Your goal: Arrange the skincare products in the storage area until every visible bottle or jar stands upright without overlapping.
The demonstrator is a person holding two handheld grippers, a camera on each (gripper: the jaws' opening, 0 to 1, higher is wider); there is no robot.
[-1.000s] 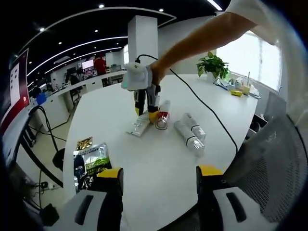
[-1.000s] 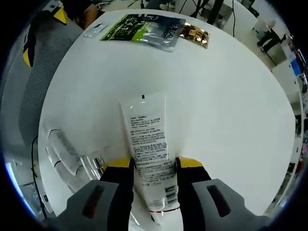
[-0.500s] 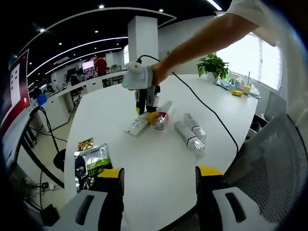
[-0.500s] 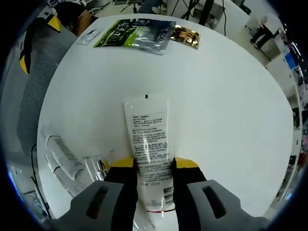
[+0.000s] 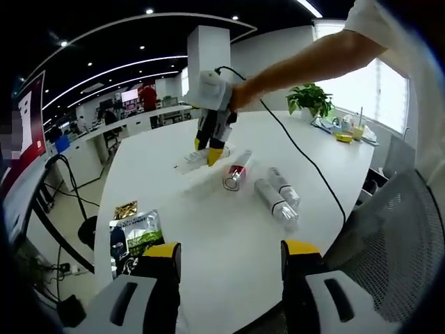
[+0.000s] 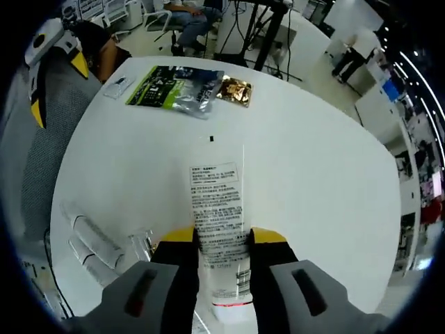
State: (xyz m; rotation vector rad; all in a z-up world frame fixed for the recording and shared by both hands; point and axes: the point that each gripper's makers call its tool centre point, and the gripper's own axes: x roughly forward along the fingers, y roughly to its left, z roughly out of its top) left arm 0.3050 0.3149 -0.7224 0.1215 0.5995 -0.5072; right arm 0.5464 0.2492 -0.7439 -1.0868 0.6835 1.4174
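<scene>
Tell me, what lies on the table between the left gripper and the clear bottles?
Nothing: in the left gripper view, bare white table stretches from the left gripper to the two clear bottles.

Smooth, slightly glossy white plastic on the tube [image 6: 217, 223] at lower centre of the right gripper view, printed with fine black text. Matt white on the table [image 6: 313, 167]; shiny crinkled foil on the green sachet [image 6: 174, 87] and gold packet [image 6: 234, 90] at upper left. Clear glossy plastic on the bottles [image 5: 278, 198] right of centre in the left gripper view.

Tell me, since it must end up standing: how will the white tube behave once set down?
The white tube, clamped in the right gripper, looks soft and flat-ended, so it may flex. Standing on its narrow cap, it could tip easily. It seems light.
</scene>
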